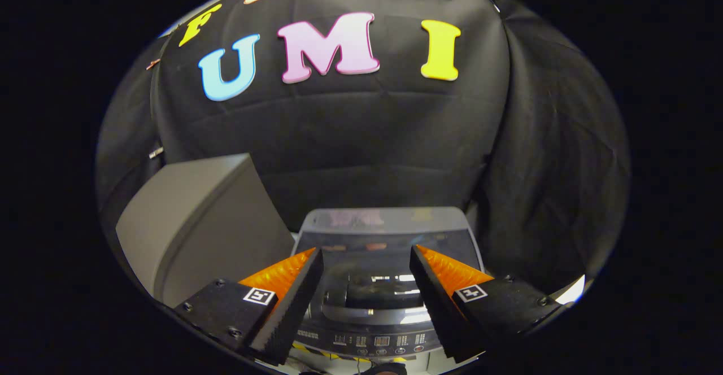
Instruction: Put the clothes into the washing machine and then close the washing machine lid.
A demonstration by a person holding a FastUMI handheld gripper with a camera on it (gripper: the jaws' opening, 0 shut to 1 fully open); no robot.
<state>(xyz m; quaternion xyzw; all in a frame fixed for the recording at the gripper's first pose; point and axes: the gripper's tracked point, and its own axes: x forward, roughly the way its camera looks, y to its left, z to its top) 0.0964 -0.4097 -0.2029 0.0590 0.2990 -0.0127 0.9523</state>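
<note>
A: Eyes on the washing machine (384, 284), sitting dead ahead at twelve o'clock from the fingers and just below them. Its glossy lid (390, 236) looks down flat, the booth wall mirrored in it, and a handle bar (367, 309) runs across near the front edge, right in the gap between the fingers.

B: And the control panel (378, 341)?

A: Nearest strip of the machine, at six o'clock from the handle, a row of small buttons and displays. I won't try reading them.

B: What's the gripper (366, 253) doing?

A: Spread wide, jaws well apart, nothing held between them. The left finger (294, 301) sits at about nine o'clock of the handle, the right finger (438, 301) at three o'clock. Both hang above the lid, and I can't tell whether they touch it.

B: Any clothes?

A: None that I can make out. There's a grey box (197, 234) at ten o'clock of the machine, just beside it, its face tilted. Whether it holds laundry I can't say.

B: So which step?

A: My call: either the very start, with the lid yet to be lifted, or the close, with the lid already down. An empty claw fits both. If it's the start, the next move calls for bringing the fingers down onto that handle, closing on it squarely and swinging the lid up without slipping off the shiny surface.
</note>
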